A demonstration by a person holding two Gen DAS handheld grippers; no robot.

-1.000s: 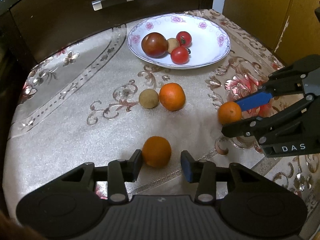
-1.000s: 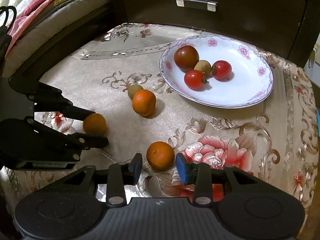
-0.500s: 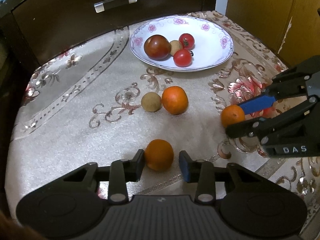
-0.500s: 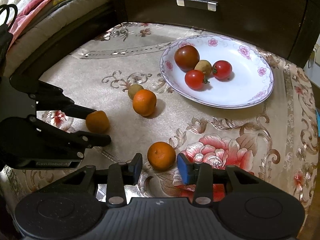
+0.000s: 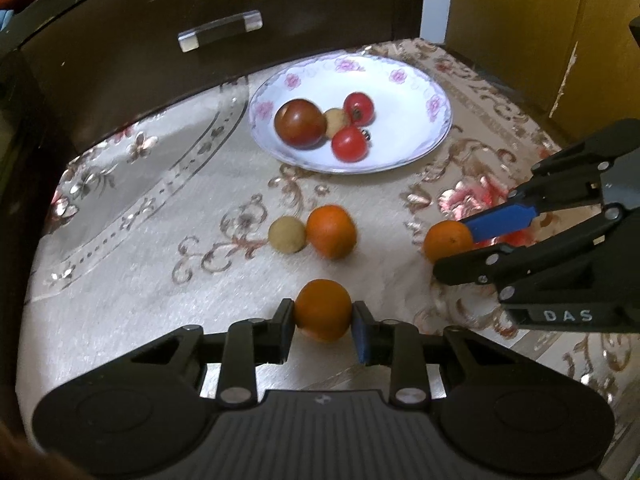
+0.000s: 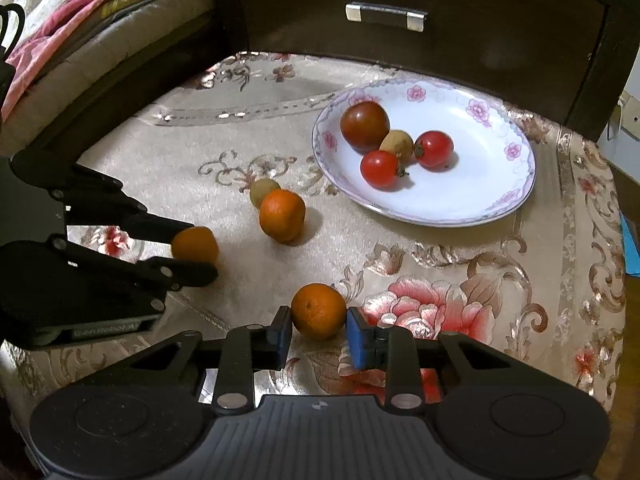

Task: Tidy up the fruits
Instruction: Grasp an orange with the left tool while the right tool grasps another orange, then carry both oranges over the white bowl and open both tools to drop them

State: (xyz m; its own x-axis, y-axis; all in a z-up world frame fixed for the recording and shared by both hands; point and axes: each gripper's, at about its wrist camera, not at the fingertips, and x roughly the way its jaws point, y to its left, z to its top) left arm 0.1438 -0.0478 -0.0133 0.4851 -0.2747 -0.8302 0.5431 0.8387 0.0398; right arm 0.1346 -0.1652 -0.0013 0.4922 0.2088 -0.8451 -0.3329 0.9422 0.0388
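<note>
Left gripper (image 5: 323,326), at the lower centre of its own view, has both pads pressed against an orange (image 5: 323,315), so it grips that fruit. Right gripper (image 6: 318,332), lower centre of its view, flanks a second orange (image 6: 318,311); the left pad touches the fruit, but whether the blue right pad does cannot be told.

Cloth (image 5: 132,292), floral and pale, covers the whole tabletop; its largest bare stretch fills the left half of the left view, running to the dark cabinet (image 5: 120,40) at the upper edge. In the right view the cloth's right border (image 6: 600,264) drops off at the frame's right side.

Plate (image 6: 504,184), white with pink flowers, sits in the upper right of the right view, near the cabinet. It holds a dark tomato (image 6: 365,125), two red tomatoes (image 6: 434,149) (image 6: 379,169) and a small tan fruit (image 6: 397,145), all touching in a cluster on its left half; its right half is bare.

Third orange (image 6: 282,215) lies free at mid-frame, touching a tan fruit (image 6: 262,189) behind it, between plate and grippers.
</note>
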